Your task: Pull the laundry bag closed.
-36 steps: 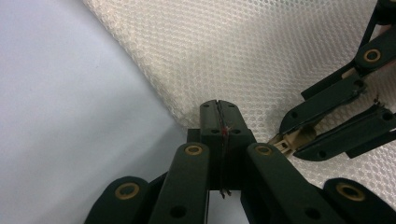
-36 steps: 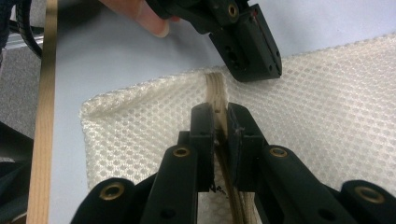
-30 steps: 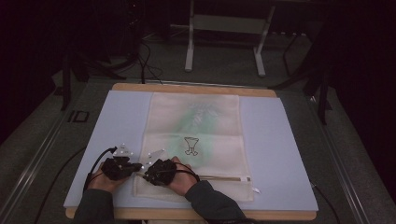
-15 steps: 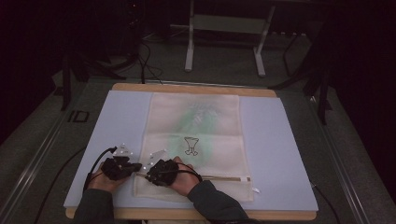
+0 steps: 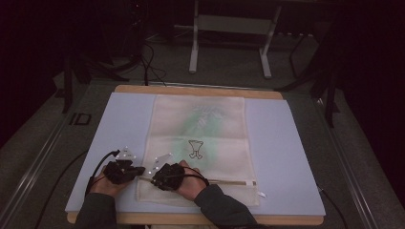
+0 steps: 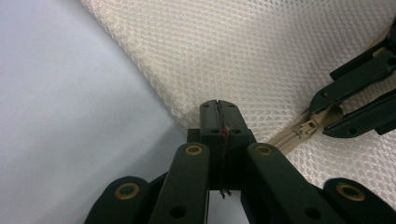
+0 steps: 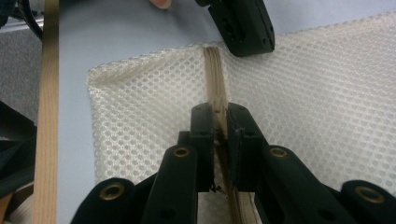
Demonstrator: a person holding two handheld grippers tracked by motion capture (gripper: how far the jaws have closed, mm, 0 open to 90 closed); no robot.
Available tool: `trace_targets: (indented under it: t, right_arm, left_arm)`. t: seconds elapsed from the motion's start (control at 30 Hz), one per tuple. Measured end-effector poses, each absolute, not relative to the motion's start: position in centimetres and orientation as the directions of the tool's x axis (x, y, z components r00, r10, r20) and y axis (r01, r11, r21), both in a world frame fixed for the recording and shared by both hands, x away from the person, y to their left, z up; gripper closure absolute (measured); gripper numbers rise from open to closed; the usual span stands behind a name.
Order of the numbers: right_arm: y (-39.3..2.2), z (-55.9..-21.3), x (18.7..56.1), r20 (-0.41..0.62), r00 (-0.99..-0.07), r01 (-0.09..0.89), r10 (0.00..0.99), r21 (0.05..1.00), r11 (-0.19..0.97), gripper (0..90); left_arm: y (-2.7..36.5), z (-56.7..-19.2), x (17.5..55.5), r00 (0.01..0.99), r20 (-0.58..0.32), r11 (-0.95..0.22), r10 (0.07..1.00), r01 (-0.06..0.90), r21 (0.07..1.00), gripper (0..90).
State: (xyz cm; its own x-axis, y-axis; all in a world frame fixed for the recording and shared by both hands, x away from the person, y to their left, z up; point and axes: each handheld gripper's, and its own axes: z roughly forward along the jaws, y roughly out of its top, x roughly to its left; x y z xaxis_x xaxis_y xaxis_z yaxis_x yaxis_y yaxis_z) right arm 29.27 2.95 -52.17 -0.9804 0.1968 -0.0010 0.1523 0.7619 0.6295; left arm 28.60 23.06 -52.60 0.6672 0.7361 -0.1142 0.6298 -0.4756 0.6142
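A cream mesh bag (image 5: 198, 138) with a green print lies flat on the pale blue mat (image 5: 286, 157). A zipper (image 5: 229, 182) runs along its near edge. My left gripper (image 5: 136, 171) is at the bag's near left corner, jaws shut on the mesh edge (image 6: 205, 100) beside the zipper's end. Just right of it, my right gripper (image 5: 155, 180) is shut on the zipper pull (image 6: 306, 127), with the zipper tape (image 7: 215, 70) running out between its jaws. The left gripper (image 6: 218, 116) and right gripper (image 7: 219, 122) stand close together, tips nearly facing.
The mat covers a wooden table whose edge (image 7: 46, 93) runs close behind the bag's corner. Grey floor, cables and a metal stand (image 5: 229, 28) lie beyond the table's far side. Bare mat (image 5: 119, 124) extends left and right of the bag.
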Motion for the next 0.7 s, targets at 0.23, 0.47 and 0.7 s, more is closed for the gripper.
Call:
trace_targets:
  t: [0.23, 0.47, 0.7]
  right_arm:
    - [2.74, -52.05, 29.13, -0.009, -0.981, 0.146, 0.194, 0.625, 0.767, 82.1]
    - [2.43, -51.87, 29.05, -0.015, -0.981, 0.142, 0.192, 0.617, 0.774, 82.1]
    - [2.14, -51.80, 29.02, -0.020, -0.982, 0.138, 0.190, 0.614, 0.777, 82.2]
  left_arm:
    - [23.06, -52.60, 28.59, 0.667, -0.117, -0.474, 0.736, 0.631, 0.614, 89.6]
    - [23.04, -52.58, 28.60, 0.665, -0.115, -0.474, 0.738, 0.633, 0.612, 89.7]
    - [23.06, -52.59, 28.60, 0.663, -0.119, -0.471, 0.739, 0.635, 0.613, 89.6]
